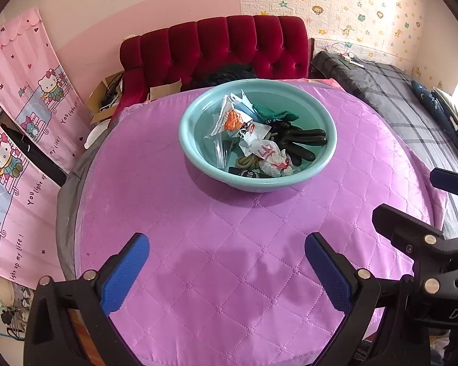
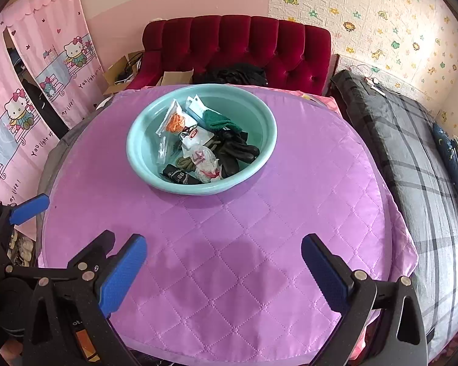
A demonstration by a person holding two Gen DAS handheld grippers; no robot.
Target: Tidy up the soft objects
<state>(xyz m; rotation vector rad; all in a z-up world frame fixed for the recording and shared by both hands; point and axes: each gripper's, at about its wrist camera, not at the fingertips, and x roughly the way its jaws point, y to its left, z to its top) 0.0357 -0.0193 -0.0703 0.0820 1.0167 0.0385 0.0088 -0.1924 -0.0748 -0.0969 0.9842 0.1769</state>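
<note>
A teal basin (image 1: pixel 320 164) (image 2: pixel 143 164) stands on the far half of a round table under a purple quilted cover (image 1: pixel 229 274) (image 2: pixel 229 274). In it lie black gloves (image 1: pixel 302 140) (image 2: pixel 238 152), a green cloth (image 1: pixel 271 111) (image 2: pixel 219 120), a pack with orange contents (image 1: pixel 233 120) (image 2: pixel 175 123), a crumpled white-and-red bag (image 1: pixel 273 157) (image 2: pixel 206 163), a coiled olive cord (image 1: pixel 247 162) (image 2: pixel 184 163) and a dark item (image 2: pixel 177 176). My left gripper (image 1: pixel 227 274) is open and empty above the near cover. My right gripper (image 2: pixel 223 274) is open and empty beside it.
A red tufted sofa (image 1: pixel 229 48) (image 2: pixel 238 45) stands behind the table with dark clothes and cardboard boxes (image 1: pixel 102 103). A bed with a grey plaid cover (image 1: pixel 397 97) (image 2: pixel 418 158) is on the right. Pink cartoon curtains (image 1: pixel 21 140) (image 2: pixel 45 70) hang on the left.
</note>
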